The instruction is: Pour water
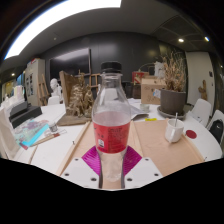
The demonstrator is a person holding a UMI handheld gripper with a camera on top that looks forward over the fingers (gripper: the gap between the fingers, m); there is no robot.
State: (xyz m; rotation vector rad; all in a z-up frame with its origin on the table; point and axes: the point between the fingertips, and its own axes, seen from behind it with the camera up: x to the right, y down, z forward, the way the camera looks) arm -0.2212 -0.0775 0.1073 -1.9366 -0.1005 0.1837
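Clear plastic bottle [111,120] with a red label band is sitting right between the fingers of the gripper [111,165], filling the middle of my view. I'm seeing it upright, white cap on, neck empty-looking, the lower body running down between the two magenta pads [92,160]. Both pads are hugging its sides with no gap I can make out, so I'm reading the gripper as closed down to bottle width and holding it. The base of the bottle is dropping below where I can see, so I can't tell whether it's resting on anything.

Just beyond the fingers a light wooden table [70,140] is stretching away, made of pale panels with a tan one off to the right. Ahead and to the right of the bottle, well apart from it, a small white cup [175,130] is standing on that tan panel with something thin sticking out of it; can't tell what. Ahead and to the left, a translucent bluish bag or tray [33,130] is lying on the table, contents unclear.

Further back, past the bottle on the left, a wooden model-like structure [75,100] is standing. To the right and behind, a dark pot [172,100] with dried stems is sitting on the far side. Overhead a long bright ceiling light [60,20] is glowing.
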